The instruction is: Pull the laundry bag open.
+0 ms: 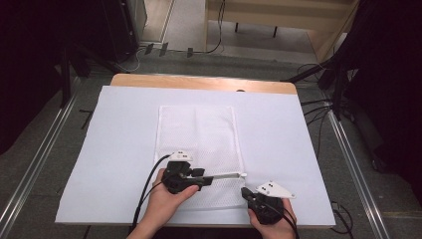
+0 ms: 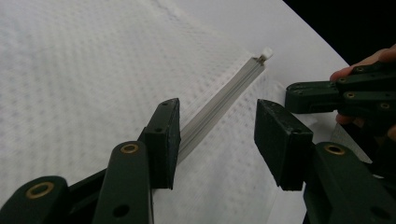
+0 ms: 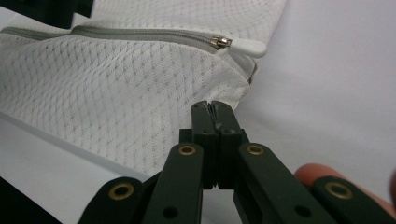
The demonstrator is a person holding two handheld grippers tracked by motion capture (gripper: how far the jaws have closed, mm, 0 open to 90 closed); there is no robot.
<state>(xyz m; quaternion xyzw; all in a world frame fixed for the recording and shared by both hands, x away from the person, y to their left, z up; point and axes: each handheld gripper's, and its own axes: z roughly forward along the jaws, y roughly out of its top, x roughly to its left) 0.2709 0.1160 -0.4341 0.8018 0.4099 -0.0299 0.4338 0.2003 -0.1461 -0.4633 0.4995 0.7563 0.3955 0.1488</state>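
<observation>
Mostly flat white mesh bag, grey zipper shut; right gripper pinching its corner, left gripper half-open.

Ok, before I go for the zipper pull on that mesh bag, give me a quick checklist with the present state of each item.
1. Right hand-held gripper pinning the mesh bag: ok, jaws shut on the corner fabric below the zipper's end.
2. Left hand-held gripper ready to grasp: ok, jaws open and astride the zipper.
3. Zipper pull reachable: ok, it lies exposed at the zipper's far end, nothing on it.
4. Left jaws on the pull: not ok, they stand well short of it.
5. Zipper closed along its length: cannot tell, part is hidden.
6. Bag flat on the white sheet: ok at the far end; near edge lifted.
</observation>
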